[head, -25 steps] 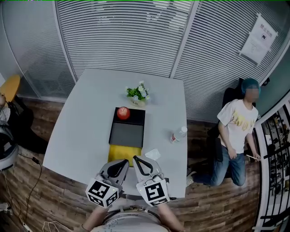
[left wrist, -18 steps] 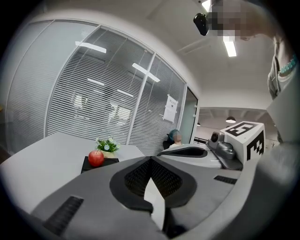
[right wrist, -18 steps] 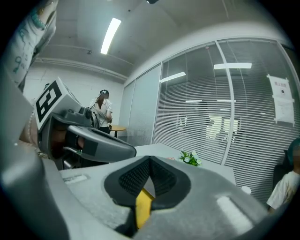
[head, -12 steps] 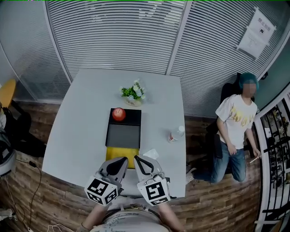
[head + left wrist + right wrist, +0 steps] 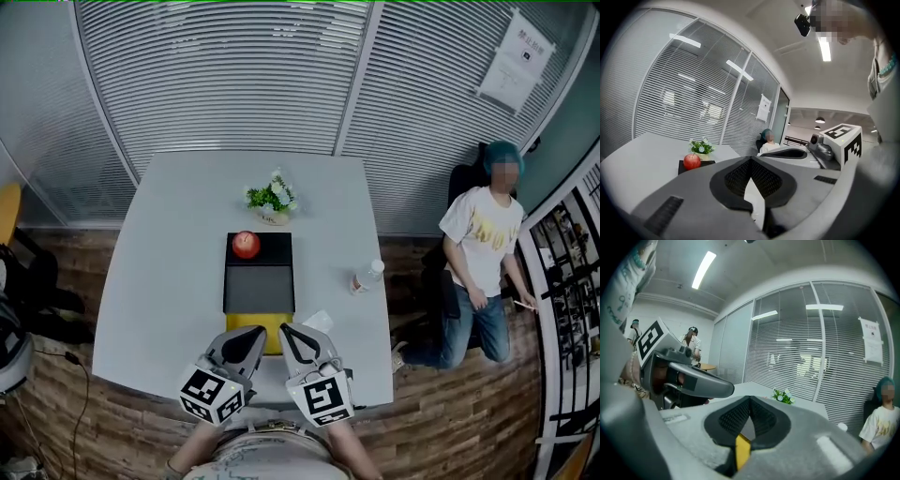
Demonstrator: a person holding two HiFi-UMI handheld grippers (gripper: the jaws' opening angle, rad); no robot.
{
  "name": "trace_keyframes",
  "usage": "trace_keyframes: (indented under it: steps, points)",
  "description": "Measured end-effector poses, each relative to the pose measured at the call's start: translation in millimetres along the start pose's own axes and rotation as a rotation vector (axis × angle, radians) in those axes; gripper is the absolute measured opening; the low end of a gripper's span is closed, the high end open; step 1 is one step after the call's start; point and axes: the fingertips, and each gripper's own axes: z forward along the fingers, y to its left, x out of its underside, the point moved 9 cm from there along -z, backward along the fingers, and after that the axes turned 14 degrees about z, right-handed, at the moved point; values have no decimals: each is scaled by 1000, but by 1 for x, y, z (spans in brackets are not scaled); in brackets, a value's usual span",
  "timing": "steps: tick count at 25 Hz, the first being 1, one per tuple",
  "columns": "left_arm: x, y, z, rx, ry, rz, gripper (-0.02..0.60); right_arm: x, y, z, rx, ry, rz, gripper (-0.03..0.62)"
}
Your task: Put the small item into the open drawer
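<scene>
Two tongs, both pinched closed and empty. The left tongs and right tongs are held side by side over the near edge of the counter. They point forward, dipped slightly, with their tips angled toward each other at the one open yellow drawer. One small white item lies on the counter just right of that drawer. Beyond stand one black cabinet with one red apple on it, one flower pot and one bottle.

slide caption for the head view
Left gripper and right gripper, both shut, face the open yellow drawer; apple atop the box.
</scene>
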Motion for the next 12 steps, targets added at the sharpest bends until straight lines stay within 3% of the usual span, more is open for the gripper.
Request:
trace_keyframes:
  steps: [12]
  points:
    - [5, 25, -13, 33, 3, 7, -3, 15, -9, 11, 108, 44, 10, 3]
